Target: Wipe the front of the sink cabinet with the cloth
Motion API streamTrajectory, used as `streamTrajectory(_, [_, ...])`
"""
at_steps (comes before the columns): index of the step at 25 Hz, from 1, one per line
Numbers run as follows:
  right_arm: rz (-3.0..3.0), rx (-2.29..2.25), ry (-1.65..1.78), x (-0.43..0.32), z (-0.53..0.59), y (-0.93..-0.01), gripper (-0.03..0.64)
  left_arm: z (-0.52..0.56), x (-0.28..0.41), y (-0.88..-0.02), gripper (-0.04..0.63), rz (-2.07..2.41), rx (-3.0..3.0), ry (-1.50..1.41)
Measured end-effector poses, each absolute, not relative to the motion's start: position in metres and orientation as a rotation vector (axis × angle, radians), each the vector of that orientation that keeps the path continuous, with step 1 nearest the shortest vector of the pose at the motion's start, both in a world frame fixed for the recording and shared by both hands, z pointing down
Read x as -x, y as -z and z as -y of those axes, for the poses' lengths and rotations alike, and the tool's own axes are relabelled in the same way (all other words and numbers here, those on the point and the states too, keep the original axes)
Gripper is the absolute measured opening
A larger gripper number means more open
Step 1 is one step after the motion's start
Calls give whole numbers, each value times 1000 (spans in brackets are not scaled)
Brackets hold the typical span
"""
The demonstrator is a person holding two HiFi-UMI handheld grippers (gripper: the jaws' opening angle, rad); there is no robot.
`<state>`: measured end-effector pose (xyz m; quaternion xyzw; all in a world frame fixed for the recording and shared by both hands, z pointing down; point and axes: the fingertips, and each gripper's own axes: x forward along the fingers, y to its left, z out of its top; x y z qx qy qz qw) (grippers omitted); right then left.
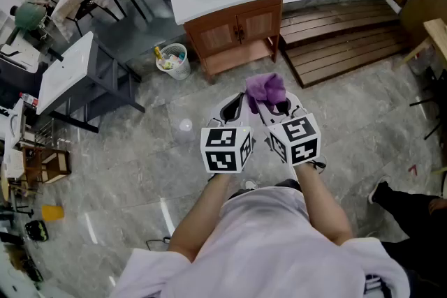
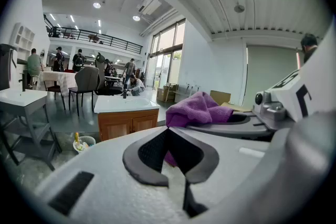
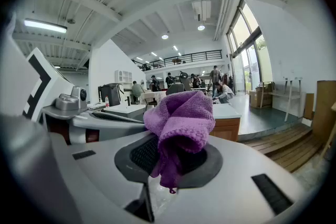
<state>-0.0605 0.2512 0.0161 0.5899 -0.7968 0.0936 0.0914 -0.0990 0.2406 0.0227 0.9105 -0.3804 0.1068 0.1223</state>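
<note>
While right gripper (image 3: 173,165) fingers pinch cloth (image 3: 181,118), left gripper (image 2: 170,149) seems closed (empty).

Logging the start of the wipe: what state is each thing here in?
cloth: bunched, clamped in the right gripper.
right gripper: shut on the cloth.
left gripper: shut, empty.
sink cabinet: doors closed, not yet touched.
bin: upright, open, holding rubbish.
</note>
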Motion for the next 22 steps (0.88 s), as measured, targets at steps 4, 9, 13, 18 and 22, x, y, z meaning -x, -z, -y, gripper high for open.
streamTrajectory(4, [2350,-1754,-302,63,-256,-24,72,-246,101,-28,6,1090,-2656,-316])
streamTrajectory(9, [2352,-1758,-312,69,-257,-24,72,-247,104,-30,6,1068,-2656,-319])
streamTrajectory(13, [2355,-1745,-306,72,-252,-23,72,-239,106,-29,6,1066,-2648,-314])
streamTrajectory(18, [2374,-1718,-319,68,-234,-29,72,-224,102,-33,6,1086,-2640,-316])
streamTrajectory(22, [2414,-1666,-330,68,-206,-31,72,-197,101,-35,6,1136,-2613,-320])
